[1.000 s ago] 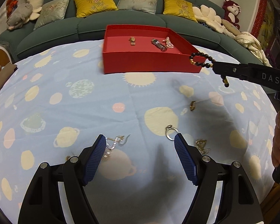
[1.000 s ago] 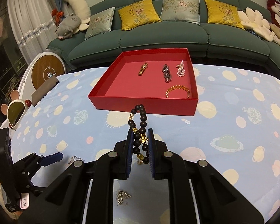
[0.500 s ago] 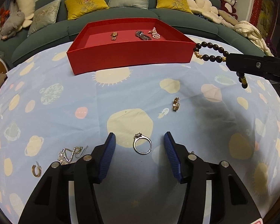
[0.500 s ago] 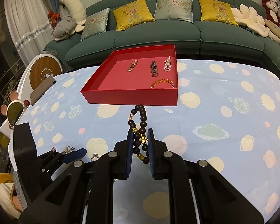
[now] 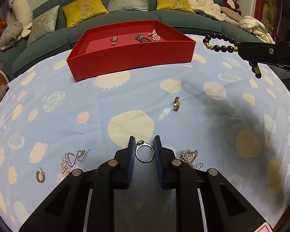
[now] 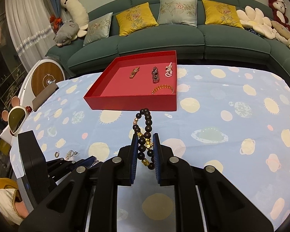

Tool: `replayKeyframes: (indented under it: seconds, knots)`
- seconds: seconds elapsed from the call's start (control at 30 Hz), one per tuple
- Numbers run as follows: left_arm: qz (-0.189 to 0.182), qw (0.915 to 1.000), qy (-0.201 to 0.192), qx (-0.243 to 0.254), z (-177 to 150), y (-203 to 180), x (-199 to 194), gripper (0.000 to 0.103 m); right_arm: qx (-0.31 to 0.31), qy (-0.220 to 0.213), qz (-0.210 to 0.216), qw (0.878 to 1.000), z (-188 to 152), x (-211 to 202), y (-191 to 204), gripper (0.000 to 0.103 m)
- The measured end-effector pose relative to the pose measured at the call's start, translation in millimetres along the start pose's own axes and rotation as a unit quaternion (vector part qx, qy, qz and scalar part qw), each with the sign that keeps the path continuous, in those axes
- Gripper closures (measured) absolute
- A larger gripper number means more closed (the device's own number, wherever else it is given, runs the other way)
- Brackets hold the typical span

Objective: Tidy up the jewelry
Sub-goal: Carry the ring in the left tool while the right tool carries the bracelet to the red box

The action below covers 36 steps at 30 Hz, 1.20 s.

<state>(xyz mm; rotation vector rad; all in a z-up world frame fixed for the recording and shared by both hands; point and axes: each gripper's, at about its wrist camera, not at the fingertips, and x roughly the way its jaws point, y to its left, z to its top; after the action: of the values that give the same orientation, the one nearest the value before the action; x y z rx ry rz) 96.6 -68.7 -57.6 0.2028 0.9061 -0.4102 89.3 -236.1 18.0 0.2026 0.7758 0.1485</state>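
Note:
A silver ring (image 5: 144,160) lies on the patterned blue cloth between the pads of my left gripper (image 5: 144,141). The jaws are closing and both pads touch the ring's sides. My right gripper (image 6: 145,137) is shut on a dark bead bracelet (image 6: 147,119) with gold charms and holds it above the cloth. The left wrist view shows that bracelet (image 5: 220,47) at the right, hanging from the right gripper (image 5: 241,52). The red tray (image 6: 133,103) stands beyond, holding a gold piece, a dark bracelet, a pearl piece and an amber bracelet (image 6: 163,89).
Loose on the cloth are a gold ring (image 5: 176,103), a sparkly earring (image 5: 72,157), a small hoop (image 5: 40,176) and a gold filigree piece (image 5: 188,156). A green sofa (image 6: 183,38) with cushions runs behind the table. The table edge curves away at the right.
My left gripper slid over to the silver ring and its jaws came together from wide apart onto it. The right gripper drifted a little, still holding the bead bracelet.

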Motion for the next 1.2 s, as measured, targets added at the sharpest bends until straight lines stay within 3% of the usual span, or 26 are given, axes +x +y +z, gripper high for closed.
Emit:
replayKeyframes:
  seconds: [0.1, 0.33, 0.53, 0.63, 0.77, 0.9, 1.2]
  knots:
    - [-0.009, 0.9999, 0.002, -0.011, 2, 3, -7, 0.086, -0.001, -0.004, 0.003, 1.000, 1, -3, 2, 0.089]
    - [-0.015, 0.9989, -0.032, -0.032, 27, 14, -46, 0.086, -0.003, -0.031, 0.019, 0.999, 16, -18, 11, 0.089]
    - [-0.012, 0.9943, -0.093, -0.051, 87, 37, -90, 0.086, 0.004, -0.070, 0.031, 0.997, 57, -27, 19, 0.089]
    - [-0.014, 0.9920, -0.113, -0.054, 125, 49, -94, 0.086, 0.010, -0.082, 0.044, 0.996, 87, -21, 20, 0.089]
    - [0.002, 0.9909, -0.123, -0.055, 172, 66, -69, 0.086, 0.010, -0.078, 0.045, 0.996, 128, 10, 23, 0.089]
    - [-0.008, 0.9912, -0.105, -0.080, 204, 87, -20, 0.086, 0.022, -0.053, 0.040, 0.998, 153, 64, 18, 0.089]
    - [0.006, 0.9929, -0.050, -0.107, 222, 110, 70, 0.086, 0.073, 0.020, 0.040, 0.996, 156, 172, 1, 0.089]
